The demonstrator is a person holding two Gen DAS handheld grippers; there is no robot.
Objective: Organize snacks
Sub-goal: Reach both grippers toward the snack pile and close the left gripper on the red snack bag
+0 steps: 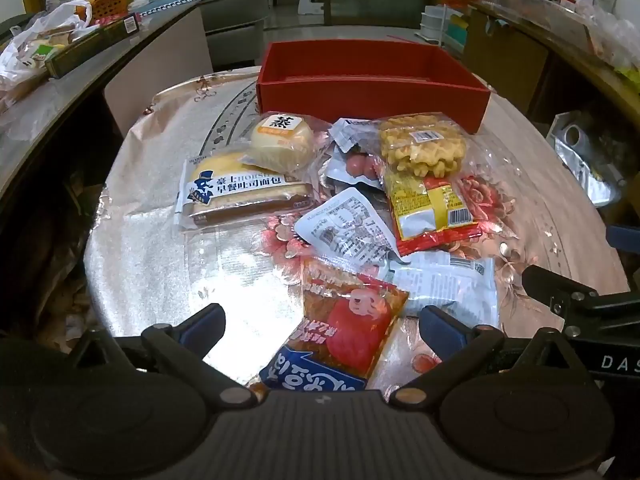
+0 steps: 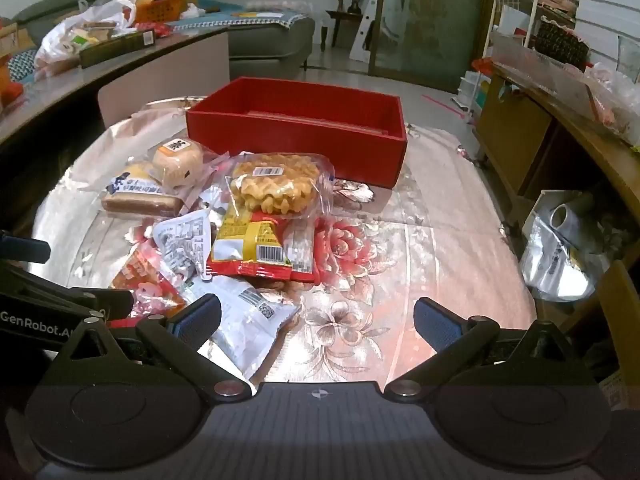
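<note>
A red open box (image 1: 372,100) (image 2: 296,138) stands at the far side of the table. In front of it lies a pile of snacks: a toast bread pack (image 1: 244,192) (image 2: 138,198), a round bun (image 1: 282,144) (image 2: 178,160), a waffle bag (image 1: 422,148) (image 2: 276,188), a red-and-yellow packet (image 1: 434,212) (image 2: 260,248), white sachets (image 1: 344,228) (image 2: 246,316). My left gripper (image 1: 320,326) is open, and an orange-red snack pack (image 1: 348,320) lies between its fingers untouched. My right gripper (image 2: 316,320) stands open over bare cloth, its left finger (image 2: 196,322) over the white sachet.
The table wears a shiny floral cloth (image 2: 360,280). The right gripper's body (image 1: 580,304) shows at the right of the left wrist view. A cluttered counter (image 1: 60,52) runs along the left, a wooden shelf (image 2: 560,120) along the right, with a foil roll (image 2: 560,248) below it.
</note>
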